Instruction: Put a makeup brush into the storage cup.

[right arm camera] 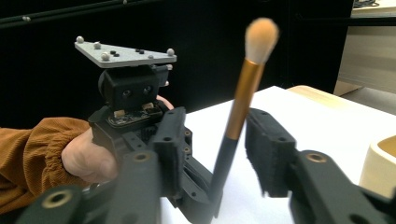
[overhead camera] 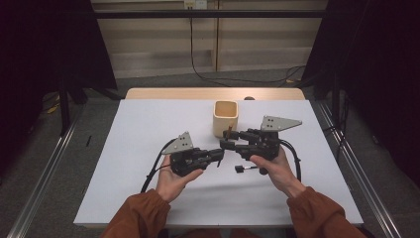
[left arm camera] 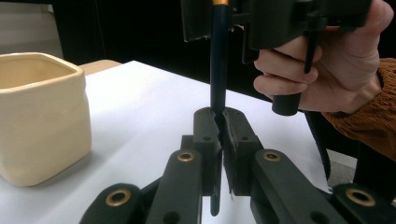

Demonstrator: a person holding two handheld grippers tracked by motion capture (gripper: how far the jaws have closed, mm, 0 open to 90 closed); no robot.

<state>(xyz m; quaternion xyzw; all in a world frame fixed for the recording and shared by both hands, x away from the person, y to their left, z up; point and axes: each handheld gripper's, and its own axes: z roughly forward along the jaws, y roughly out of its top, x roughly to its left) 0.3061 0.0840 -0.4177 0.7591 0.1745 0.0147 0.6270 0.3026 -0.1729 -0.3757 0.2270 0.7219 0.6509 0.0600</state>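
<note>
Left gripper (left arm camera: 219,122) clamped on makeup brush (right arm camera: 240,105), right gripper (right arm camera: 212,144) apart around it, cream cup (overhead camera: 226,118) beside.

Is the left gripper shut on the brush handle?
Yes, the left gripper has its jaws pinched together on the dark handle of the brush, which stands upright between them.

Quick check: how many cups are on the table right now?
1. A cream, square-mouthed ceramic cup stands upright toward the far middle of the white table. Nothing in view looks large enough to hide another.
</note>
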